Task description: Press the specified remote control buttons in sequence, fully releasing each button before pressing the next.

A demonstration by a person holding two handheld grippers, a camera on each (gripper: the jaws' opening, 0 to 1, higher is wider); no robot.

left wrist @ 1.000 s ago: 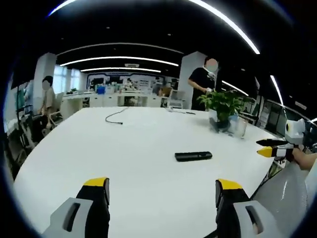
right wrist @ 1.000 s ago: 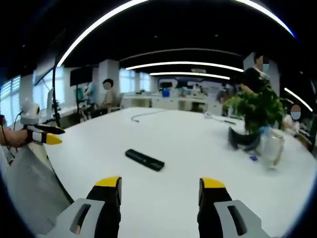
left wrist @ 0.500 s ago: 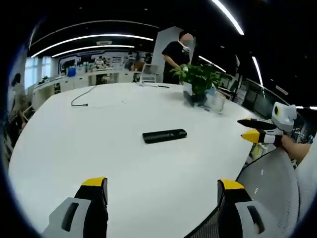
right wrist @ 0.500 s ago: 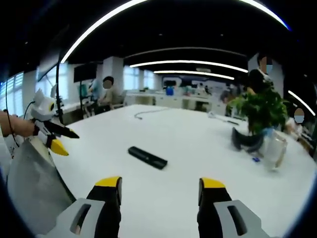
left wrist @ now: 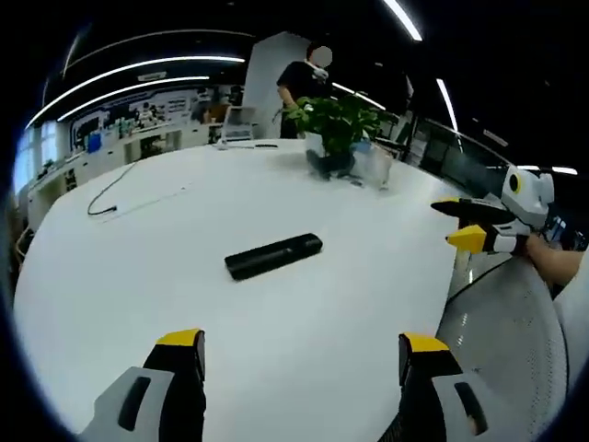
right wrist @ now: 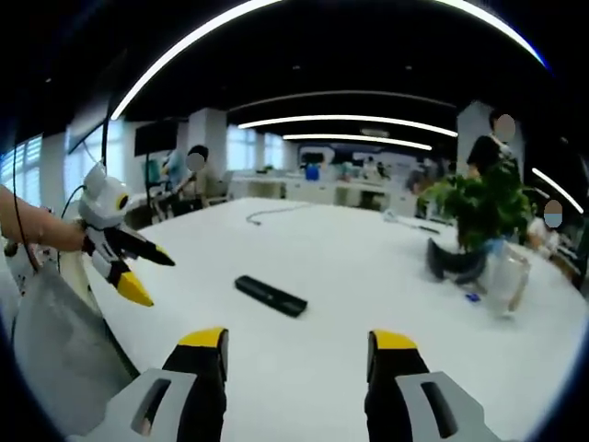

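— Where's the remote?

— Black remote (left wrist: 273, 256) lies flat on my white worktop (left wrist: 138, 276), out in the open, well ahead of both claws. Nothing touches it.

— Left claw?

— My left claw (left wrist: 299, 354) hangs low over the near worktop edge, jaws wide apart, nothing between them. In the right gripper view it comes in from the left, tips parted.

— Right one?

— Right claw (right wrist: 294, 350) – same, jaws apart, holding nothing, remote (right wrist: 270, 296) ahead of it.

— Anything else?

— Potted plant (right wrist: 474, 221) and a clear jug (right wrist: 504, 281) at the far side, a cable (left wrist: 109, 195) further back.
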